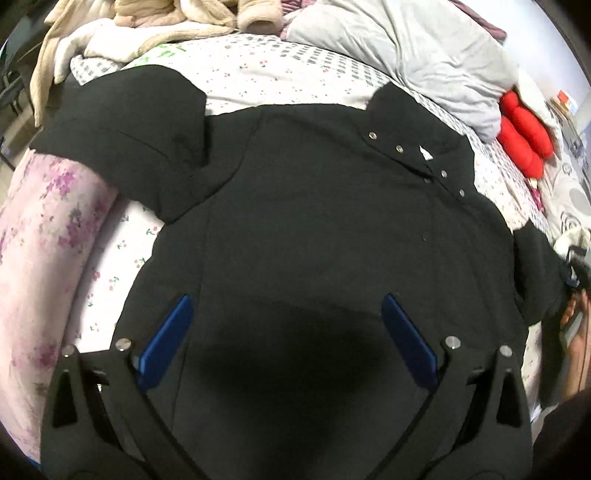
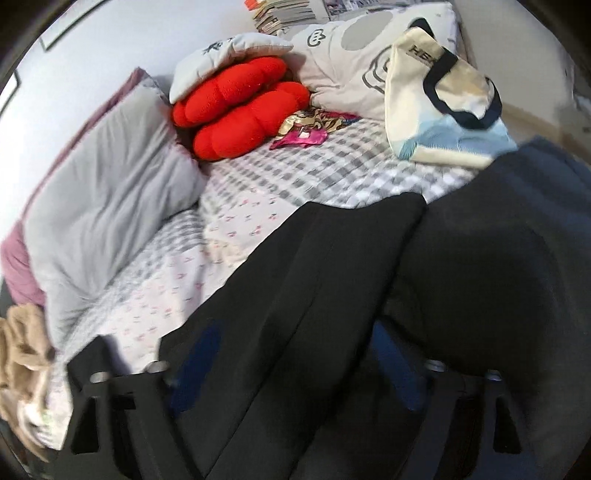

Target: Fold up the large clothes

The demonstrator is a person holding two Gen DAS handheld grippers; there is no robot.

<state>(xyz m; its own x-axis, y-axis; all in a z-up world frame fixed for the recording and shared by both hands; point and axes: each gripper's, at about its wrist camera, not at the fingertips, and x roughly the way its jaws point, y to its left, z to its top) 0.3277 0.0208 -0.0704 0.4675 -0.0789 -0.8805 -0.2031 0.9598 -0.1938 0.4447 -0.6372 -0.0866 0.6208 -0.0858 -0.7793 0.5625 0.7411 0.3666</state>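
Jacket lies spread on the bed; both my jaws hang released above it. First fold: next, grasp a sleeve.

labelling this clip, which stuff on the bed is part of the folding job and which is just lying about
Part of the job:
black coat, spread on the bed
left tongs, open over it
right tongs, open over its sleeve

Just lying about:
red cushion
grey quilt
tote bag
beige blanket
floral sheet
books
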